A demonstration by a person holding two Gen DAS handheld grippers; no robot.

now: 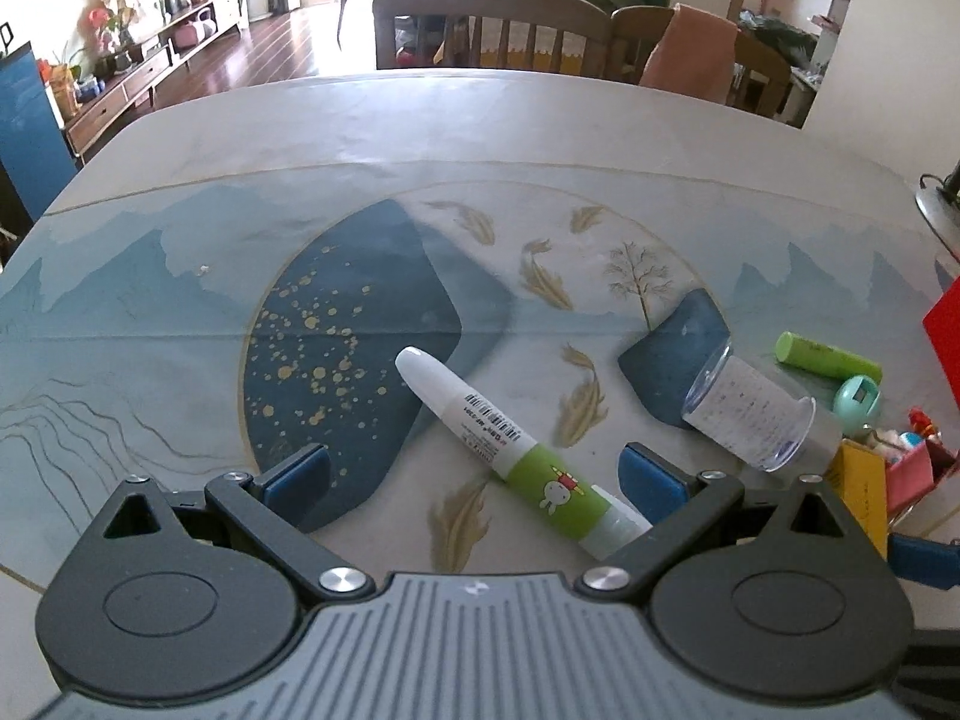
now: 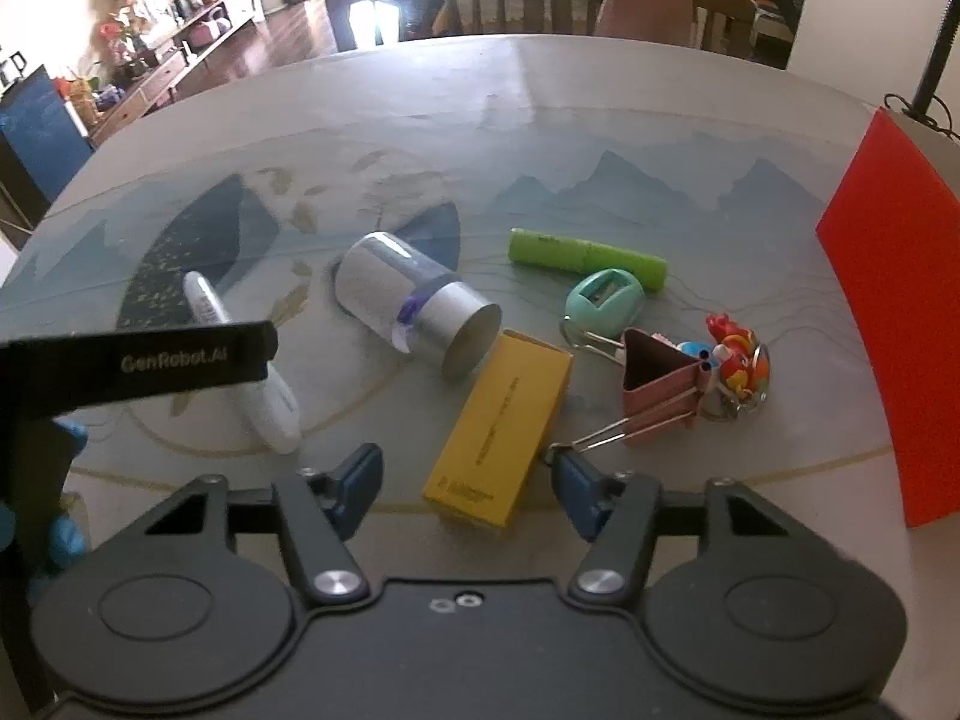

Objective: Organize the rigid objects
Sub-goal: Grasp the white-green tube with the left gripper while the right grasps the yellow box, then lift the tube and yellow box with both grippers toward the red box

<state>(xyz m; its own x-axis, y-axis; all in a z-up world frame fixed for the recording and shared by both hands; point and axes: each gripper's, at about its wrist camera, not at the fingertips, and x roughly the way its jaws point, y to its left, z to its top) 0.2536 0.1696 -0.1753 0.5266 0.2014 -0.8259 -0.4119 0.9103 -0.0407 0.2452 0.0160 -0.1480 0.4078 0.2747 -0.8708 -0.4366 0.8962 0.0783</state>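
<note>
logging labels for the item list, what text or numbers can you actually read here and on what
"GenRobot.AI": on the black bar of the left gripper, seen in the right wrist view.
Glue pen: barcode and small print, too small to read; a rabbit drawing on its green band.
Yellow box: dark print along its top and end, blurred.
Clear cylinder: fine print, unreadable.
Green tube: dark marks, unreadable.
</note>
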